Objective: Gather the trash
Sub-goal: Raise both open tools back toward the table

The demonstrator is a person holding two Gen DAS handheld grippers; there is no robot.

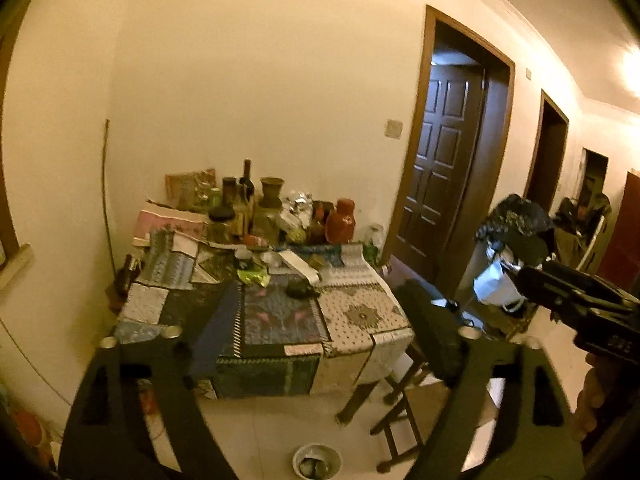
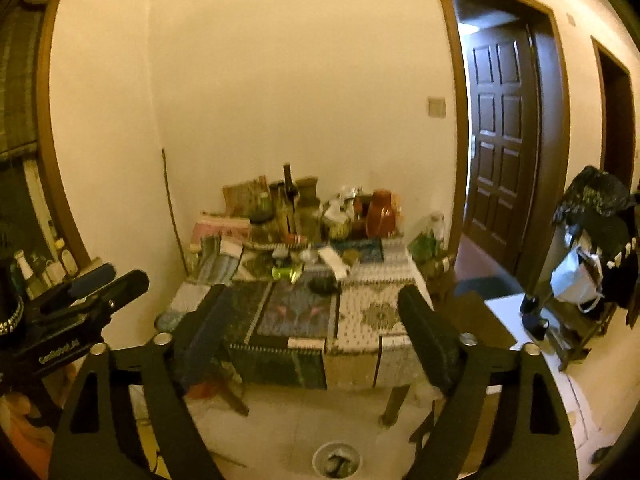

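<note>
A table (image 1: 360,316) (image 2: 372,316) with a patchwork cloth stands against the wall ahead. On it lie a crumpled green wrapper (image 1: 253,275) (image 2: 287,271), a long white paper strip (image 1: 301,265) (image 2: 334,261) and a dark lump (image 1: 298,289) (image 2: 322,285). A small white bin (image 1: 316,461) (image 2: 335,460) with trash stands on the floor in front of the table. My left gripper (image 1: 316,336) is open and empty, held back from the table. My right gripper (image 2: 316,332) is open and empty too, also back from the table. The right gripper shows at the right of the left wrist view (image 1: 576,300).
Bottles, jars and a red vase (image 1: 340,221) (image 2: 379,213) crowd the table's back. A wooden stool (image 1: 404,400) stands right of the table. A brown door (image 1: 444,168) (image 2: 500,148) is open at right. A rack with bags (image 1: 508,248) (image 2: 584,264) stands farther right.
</note>
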